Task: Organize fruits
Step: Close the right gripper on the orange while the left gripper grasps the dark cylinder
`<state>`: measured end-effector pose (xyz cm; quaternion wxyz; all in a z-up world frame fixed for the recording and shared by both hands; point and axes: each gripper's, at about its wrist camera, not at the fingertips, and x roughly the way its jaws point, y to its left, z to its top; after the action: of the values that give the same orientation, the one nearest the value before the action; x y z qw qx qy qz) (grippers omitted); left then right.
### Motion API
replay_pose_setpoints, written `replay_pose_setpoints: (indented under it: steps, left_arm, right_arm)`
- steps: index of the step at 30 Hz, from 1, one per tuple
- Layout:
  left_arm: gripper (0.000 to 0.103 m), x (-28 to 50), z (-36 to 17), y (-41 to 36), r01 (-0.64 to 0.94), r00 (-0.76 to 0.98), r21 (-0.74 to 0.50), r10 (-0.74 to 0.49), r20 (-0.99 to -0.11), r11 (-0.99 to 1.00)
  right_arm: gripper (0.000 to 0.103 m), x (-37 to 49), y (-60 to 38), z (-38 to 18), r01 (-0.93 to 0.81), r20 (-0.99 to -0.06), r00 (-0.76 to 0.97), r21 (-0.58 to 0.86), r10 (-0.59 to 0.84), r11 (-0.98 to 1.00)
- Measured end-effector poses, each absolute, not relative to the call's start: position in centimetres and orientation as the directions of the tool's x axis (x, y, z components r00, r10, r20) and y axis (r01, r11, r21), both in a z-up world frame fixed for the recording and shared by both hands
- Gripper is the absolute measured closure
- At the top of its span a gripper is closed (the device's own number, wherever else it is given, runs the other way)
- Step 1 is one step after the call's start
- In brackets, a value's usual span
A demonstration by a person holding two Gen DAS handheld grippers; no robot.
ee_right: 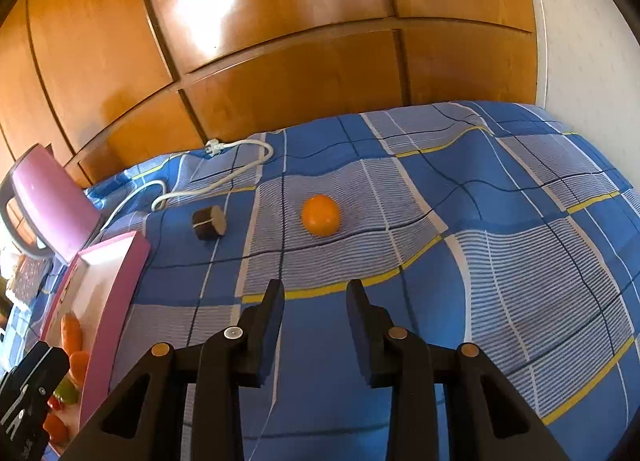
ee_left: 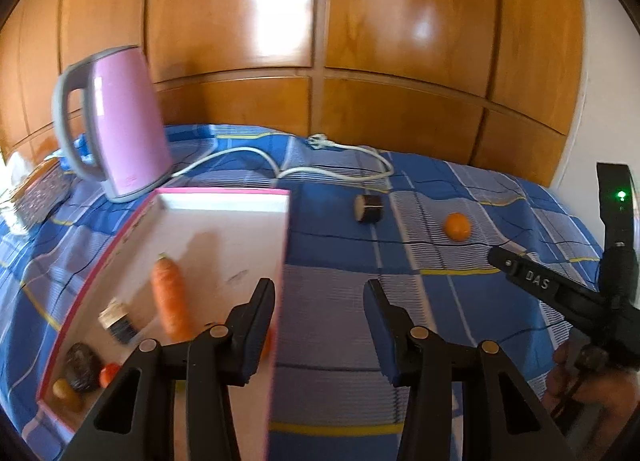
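orange (ee_right: 320, 215) lies ahead of the right gripper (ee_right: 315, 293) (jaws apart, empty).

We see bright daylight throughout. White glare patches sit on the glossy wooden wardrobe (ee_left: 320, 41), and the orange (ee_right: 320, 215) casts only a soft shadow. Fisheye distortion bends the panel lines, corners go black, and the pink box (ee_left: 280, 281) edge looks motion-blurred.

"DAS" on right tool (ee_left: 536, 281)

Blue checked bedspread (ee_right: 520, 221), pink kettle (ee_left: 128, 121)
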<state>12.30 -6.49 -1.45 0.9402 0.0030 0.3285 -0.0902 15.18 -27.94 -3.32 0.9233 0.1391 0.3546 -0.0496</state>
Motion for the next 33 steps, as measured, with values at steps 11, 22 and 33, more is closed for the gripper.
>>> replay_pose_setpoints:
  steps: [11, 22, 33]
  left_arm:
    - [0.057, 16.9, -2.7, -10.0, 0.216, 0.709, -0.089, -0.219, -0.670, 0.972]
    - [0.056, 20.2, -4.1, -10.7, 0.208, 0.676, -0.120, -0.232, -0.700, 0.971]
    - [0.055, 23.4, -4.8, -11.2, 0.228, 0.640, -0.178, -0.285, -0.713, 0.957]
  right_arm:
    - [0.068, 19.3, -28.8, -3.4, 0.165, -0.687, 0.726, 0.193, 0.013, 0.967]
    - [0.066, 25.0, -28.7, -5.7, 0.142, -0.746, 0.666, 0.105, -0.016, 0.984]
    - [0.071, 23.8, -29.3, -6.1, 0.197, -0.730, 0.681, 0.115, -0.052, 0.974]
